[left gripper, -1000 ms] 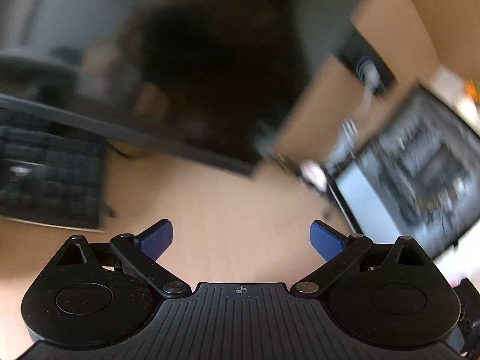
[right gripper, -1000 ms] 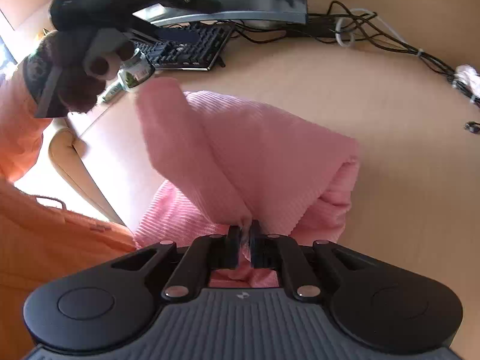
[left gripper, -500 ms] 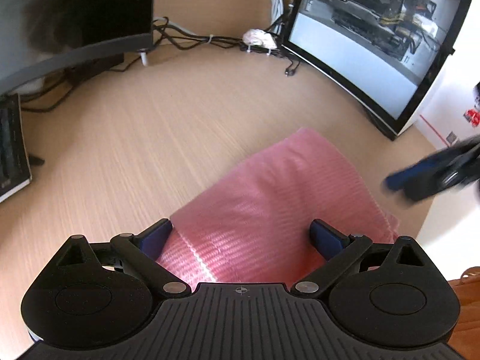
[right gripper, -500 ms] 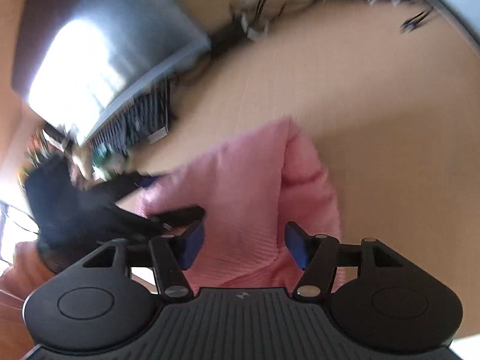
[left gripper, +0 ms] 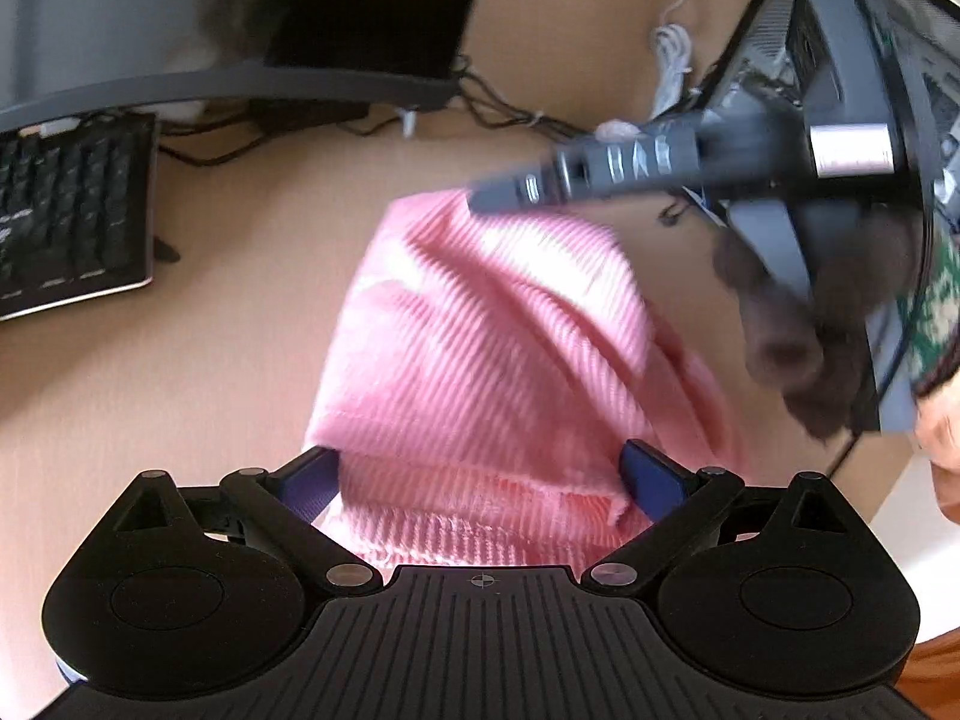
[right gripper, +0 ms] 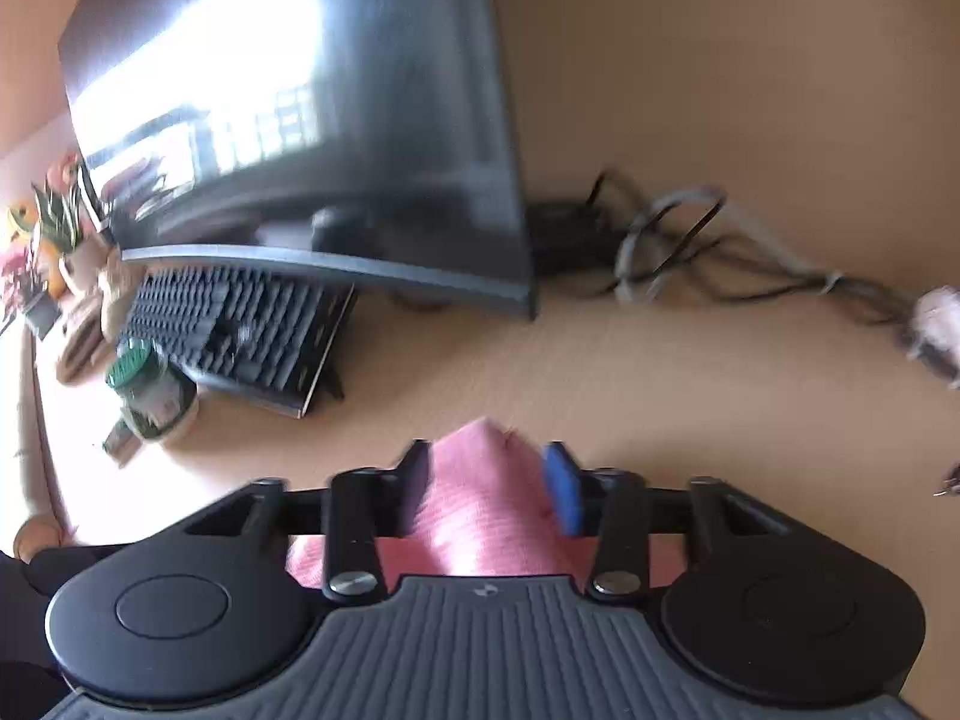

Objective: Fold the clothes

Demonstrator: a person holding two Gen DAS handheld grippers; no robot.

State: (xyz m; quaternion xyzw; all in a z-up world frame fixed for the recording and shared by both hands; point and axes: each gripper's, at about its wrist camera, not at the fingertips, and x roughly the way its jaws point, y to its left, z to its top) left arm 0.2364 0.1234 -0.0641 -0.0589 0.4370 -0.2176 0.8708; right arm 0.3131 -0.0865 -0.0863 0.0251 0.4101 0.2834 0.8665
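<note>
A pink ribbed garment (left gripper: pixel 480 348) lies folded in a thick bundle on the wooden desk (left gripper: pixel 180 360). My left gripper (left gripper: pixel 480 480) is open, its blue pads (left gripper: pixel 651 477) straddling the bundle's near edge. In the left wrist view my right gripper (left gripper: pixel 504 192) is a blurred shape held by a dark-gloved hand (left gripper: pixel 798 324), its tip at the garment's far edge. In the right wrist view my right gripper (right gripper: pixel 489 483) is open, with a peak of pink cloth (right gripper: pixel 480 498) between its spread fingers.
A curved monitor (right gripper: pixel 336 150) and a black keyboard (right gripper: pixel 240 324) stand at the back left, and a green-lidded jar (right gripper: pixel 147 384) sits beside the keyboard. Tangled cables (right gripper: pixel 690 252) run along the back. A second screen (left gripper: pixel 870 60) stands at the right.
My right gripper was shut on the pink cloth a second ago and has since let go and opened. My left gripper swung down from the monitor onto the bundle's near edge.
</note>
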